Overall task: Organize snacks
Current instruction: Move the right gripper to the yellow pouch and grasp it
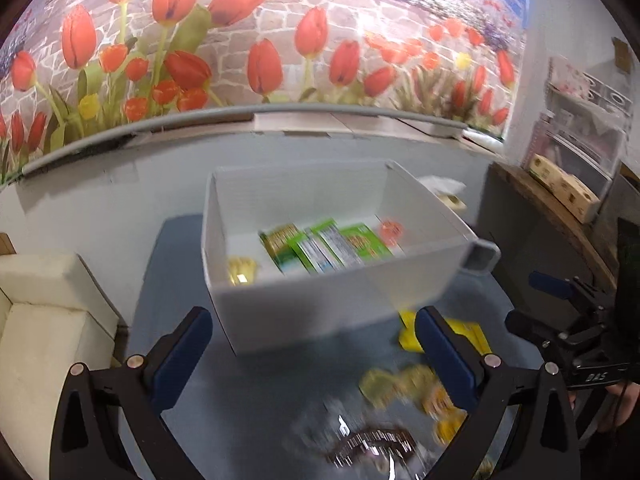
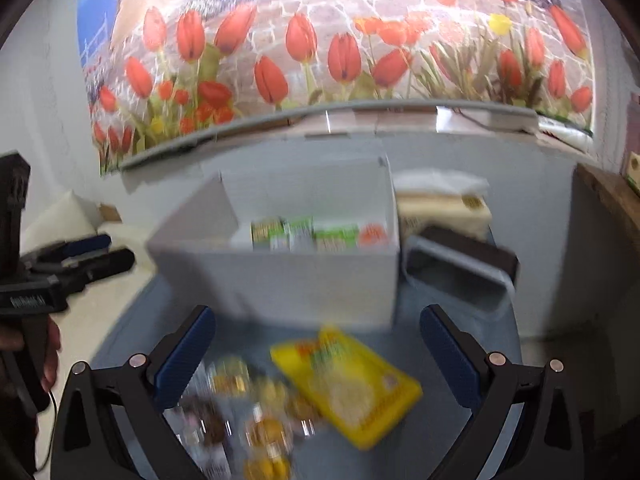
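The left gripper (image 1: pixel 312 356) is standing with its blue-padded jaws spread wide and nothing between them, and the right gripper (image 2: pixel 318 356) is hanging in the same way, wide apart and empty. Just ahead of both pairs of tongs a white box (image 1: pixel 304 300) is sitting on the blue table top (image 1: pixel 168 248), open at the top. Inside it, green snack packs (image 1: pixel 328 246) are lying side by side along the far part of the floor, with an orange-red round item (image 1: pixel 390 232) at their right end and a small gold-wrapped piece (image 1: pixel 240 270) nearer the front left corner. Below the right tongs, between its jaws and slightly toward its right finger, a yellow snack packet (image 2: pixel 352 384) is lying flat on the table, just short of the box. To the left of that packet, close under the tongs, a loose heap of small wrapped sweets (image 2: pixel 256 408) is lying, too blurred to tell apart. Right of the box, a grey container (image 2: pixel 460 276) is lying tilted, touching or nearly touching the box wall. A tulip mural (image 1: pixel 260 48) is filling the wall beyond.
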Motion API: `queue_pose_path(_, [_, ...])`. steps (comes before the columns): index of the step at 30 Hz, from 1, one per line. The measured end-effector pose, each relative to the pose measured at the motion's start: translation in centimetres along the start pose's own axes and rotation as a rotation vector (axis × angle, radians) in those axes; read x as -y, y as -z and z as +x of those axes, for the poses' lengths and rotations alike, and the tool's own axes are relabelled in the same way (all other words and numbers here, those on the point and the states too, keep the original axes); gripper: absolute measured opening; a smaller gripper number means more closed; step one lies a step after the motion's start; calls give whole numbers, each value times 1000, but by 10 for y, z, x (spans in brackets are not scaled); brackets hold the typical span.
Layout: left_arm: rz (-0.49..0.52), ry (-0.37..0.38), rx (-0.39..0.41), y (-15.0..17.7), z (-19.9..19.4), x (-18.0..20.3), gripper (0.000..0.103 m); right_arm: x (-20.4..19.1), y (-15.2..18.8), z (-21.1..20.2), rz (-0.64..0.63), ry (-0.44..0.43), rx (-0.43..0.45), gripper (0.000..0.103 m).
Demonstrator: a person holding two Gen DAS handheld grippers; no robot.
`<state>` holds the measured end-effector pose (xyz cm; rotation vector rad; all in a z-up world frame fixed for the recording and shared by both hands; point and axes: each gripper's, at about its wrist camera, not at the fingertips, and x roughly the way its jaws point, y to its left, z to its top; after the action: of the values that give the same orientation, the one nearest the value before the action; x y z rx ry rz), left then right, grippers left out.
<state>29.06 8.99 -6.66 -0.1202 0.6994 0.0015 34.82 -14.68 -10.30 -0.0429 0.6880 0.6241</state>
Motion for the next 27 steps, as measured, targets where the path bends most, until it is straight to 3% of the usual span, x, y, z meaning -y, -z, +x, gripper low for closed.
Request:
queue_pose_path(4, [14,44,-16,29,-11,18,103,7,31,4,-36,7,-76,103])
queue_pose_path(8, [21,64,-31,51,-18,34,103,10,40,17,-46,29,-109,103])
queue_pose_path(14, [13,80,-69,67,-16,39,103,-5,31,64,-117,35,-168,103])
queue_pose_path(19, [6,73,-82,71,-15,32,103,6,18,111,-56,43,-247,103])
queue_pose_path(26, [-24,68,-103,74,-5,18,103,10,13,135,-57,-21,-291,102])
queue_pose_path(27, [-26,72,-107,74,-3,17,103,11,13,137,-53,-28,-305,96])
